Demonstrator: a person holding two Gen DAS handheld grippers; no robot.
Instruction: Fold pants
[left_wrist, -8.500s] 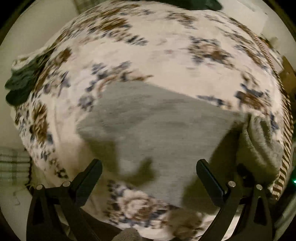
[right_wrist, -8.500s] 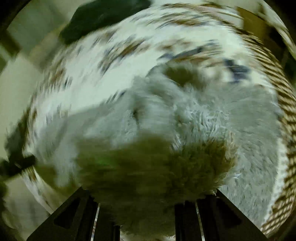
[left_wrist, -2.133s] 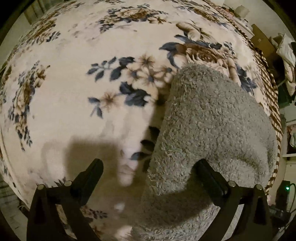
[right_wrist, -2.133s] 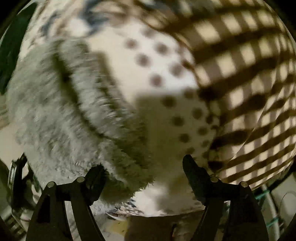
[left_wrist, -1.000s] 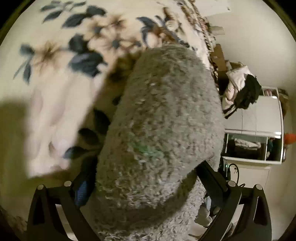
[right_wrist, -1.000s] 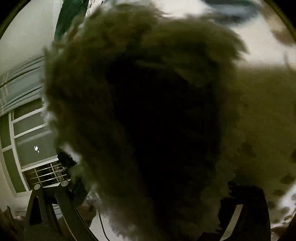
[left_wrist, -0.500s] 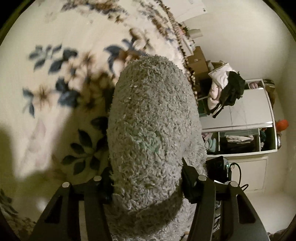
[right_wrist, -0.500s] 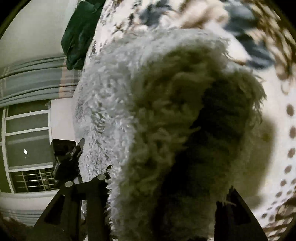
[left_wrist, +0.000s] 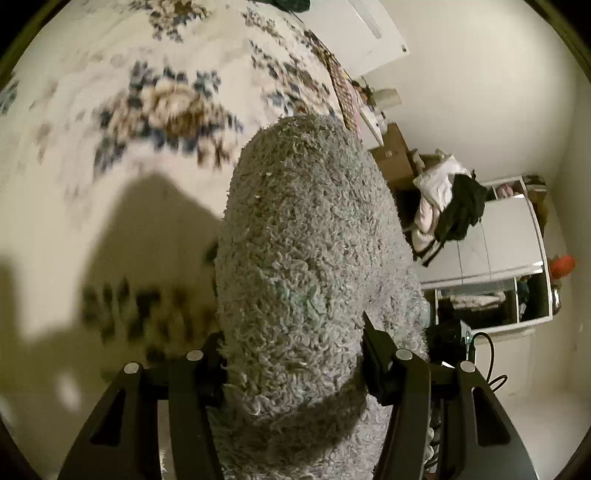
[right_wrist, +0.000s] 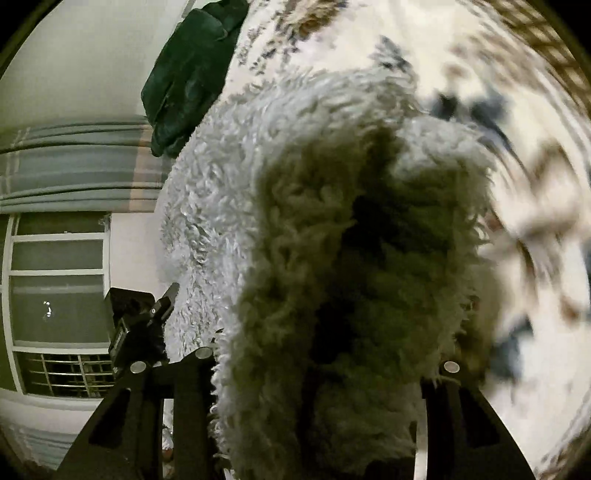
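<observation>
While the floral blanket (left_wrist: 122, 155) filled most of both views, its patterned edge ran close to a cardboard box (left_wrist: 395, 155) and a white wardrobe (left_wrist: 495, 240), with bare floor beyond. One pair of grey fleece pants (left_wrist: 306, 258) was bunched up above the blanket, held at two spots. The left gripper (left_wrist: 291, 354) was clamped narrow on the fleece; the right gripper (right_wrist: 325, 365) also pinched a thick wad of it. One dark green garment (right_wrist: 184, 77) lay at the blanket's far edge, near a curtained window.
</observation>
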